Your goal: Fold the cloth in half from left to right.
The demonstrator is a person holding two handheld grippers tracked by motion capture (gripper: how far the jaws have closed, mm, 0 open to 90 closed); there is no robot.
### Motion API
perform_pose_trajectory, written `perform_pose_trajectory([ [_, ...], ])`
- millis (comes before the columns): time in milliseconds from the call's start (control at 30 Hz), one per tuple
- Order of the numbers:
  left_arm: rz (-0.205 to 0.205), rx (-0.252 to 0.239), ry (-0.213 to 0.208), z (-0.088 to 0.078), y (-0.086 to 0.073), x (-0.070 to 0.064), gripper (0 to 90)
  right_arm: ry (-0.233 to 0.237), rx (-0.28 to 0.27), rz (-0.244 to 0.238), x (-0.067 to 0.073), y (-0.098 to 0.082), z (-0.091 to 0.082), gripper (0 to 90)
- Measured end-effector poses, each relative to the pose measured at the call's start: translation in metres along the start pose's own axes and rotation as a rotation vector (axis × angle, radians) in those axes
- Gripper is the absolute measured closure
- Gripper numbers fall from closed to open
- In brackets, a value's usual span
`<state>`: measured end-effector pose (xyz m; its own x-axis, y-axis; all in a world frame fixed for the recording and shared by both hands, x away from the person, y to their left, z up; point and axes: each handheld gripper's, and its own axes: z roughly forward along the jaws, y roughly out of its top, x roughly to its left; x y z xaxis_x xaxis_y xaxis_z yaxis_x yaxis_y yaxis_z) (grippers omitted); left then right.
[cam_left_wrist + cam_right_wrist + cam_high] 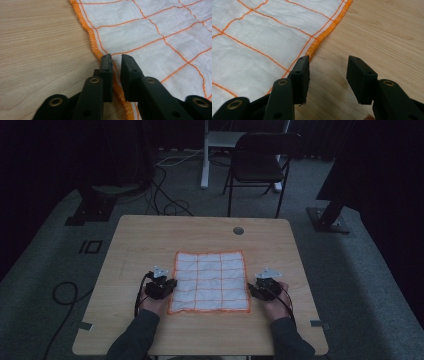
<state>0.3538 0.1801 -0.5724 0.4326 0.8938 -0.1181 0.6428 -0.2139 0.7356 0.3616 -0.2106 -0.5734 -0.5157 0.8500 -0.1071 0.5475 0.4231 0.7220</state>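
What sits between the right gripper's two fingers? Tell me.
Bare wooden table, as the right gripper view shows. The right gripper stands open, its left finger over the orange hem of the white cloth, with no cloth in the gap.

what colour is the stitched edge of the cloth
Orange, on a white cloth with an orange grid; clearest in the left gripper view.

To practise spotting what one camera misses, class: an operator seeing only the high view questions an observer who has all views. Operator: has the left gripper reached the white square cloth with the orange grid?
Observer: The left gripper has its jaws close together astride the orange hem of the white orange-gridded cloth; whether they pinch it is unclear.
Operator: And the right gripper?
Observer: The right gripper is open, with bare wooden table between its jaws.
Operator: Near the hem?
Observer: One jaw sits at the hem, the other over wood.
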Motion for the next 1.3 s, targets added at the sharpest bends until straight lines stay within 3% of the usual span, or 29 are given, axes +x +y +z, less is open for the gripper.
perform_pose_trajectory([
  [267, 0.013, -0.011, 0.005, -0.001, 0.002, -0.002, 88.7, -0.002, -0.004, 0.003, -0.001, -0.001, 0.000, 53.0],
  [567, 0.015, -0.049, -0.019, -0.007, 0.010, -0.007, 88.9, -0.002, -0.005, 0.003, 0.000, -0.001, 0.000, 53.1],
  [1300, 0.112, -0.052, -0.104, 0.002, 0.046, -0.040, 89.2, -0.014, -0.007, 0.003, -0.001, -0.002, -0.003, 53.3],
])
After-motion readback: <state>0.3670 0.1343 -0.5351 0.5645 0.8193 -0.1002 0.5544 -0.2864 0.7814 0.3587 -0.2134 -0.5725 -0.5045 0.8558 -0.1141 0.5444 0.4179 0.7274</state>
